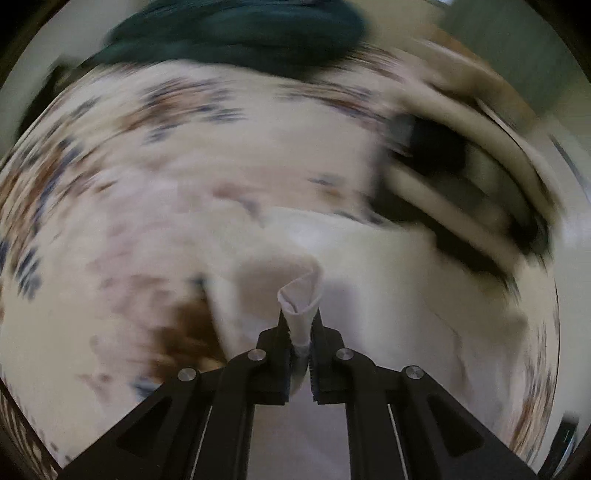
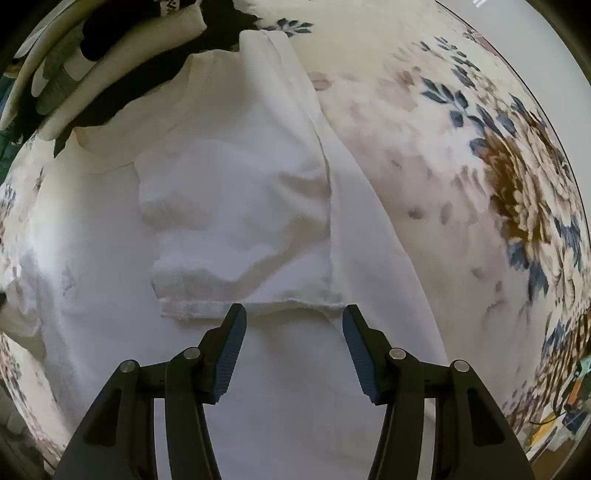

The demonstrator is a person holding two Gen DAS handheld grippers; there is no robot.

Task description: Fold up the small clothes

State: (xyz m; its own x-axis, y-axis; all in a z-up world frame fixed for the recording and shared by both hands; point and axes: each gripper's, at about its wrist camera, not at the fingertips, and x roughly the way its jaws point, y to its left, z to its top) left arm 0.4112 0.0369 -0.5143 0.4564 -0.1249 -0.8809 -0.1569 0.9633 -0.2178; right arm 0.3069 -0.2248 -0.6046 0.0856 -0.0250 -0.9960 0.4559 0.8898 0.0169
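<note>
Black linkages of the left gripper (image 1: 300,332) fill the bottom of the left wrist view, and its jaws are clenched on a bunched edge of a white garment (image 1: 299,295), the cloth rising between them in a small rolled peak. Beyond the pinch the same pale fabric spreads away over a floral bedspread (image 1: 147,166), though everything past the fingers is smeared by blur. Farther off on the right sits a stack of folded clothes (image 1: 461,177) in cream and black bands, and at the very top lies a dark green cloth (image 1: 240,29). From the right wrist view the picture is sharp: the right gripper (image 2: 293,347) hangs above the white garment (image 2: 236,206) with its jaws spread wide and nothing between them, the blue-ribbed pads (image 2: 232,350) framing a hemmed edge. That view shows the garment lying flat with one sleeve folded inward across the chest and a long fold running along its right side. Blue leaves and brown blooms of the bedspread (image 2: 517,192) curve round to the right, and the folded stack (image 2: 92,66) lies at the top left, touching the garment's collar end.
</note>
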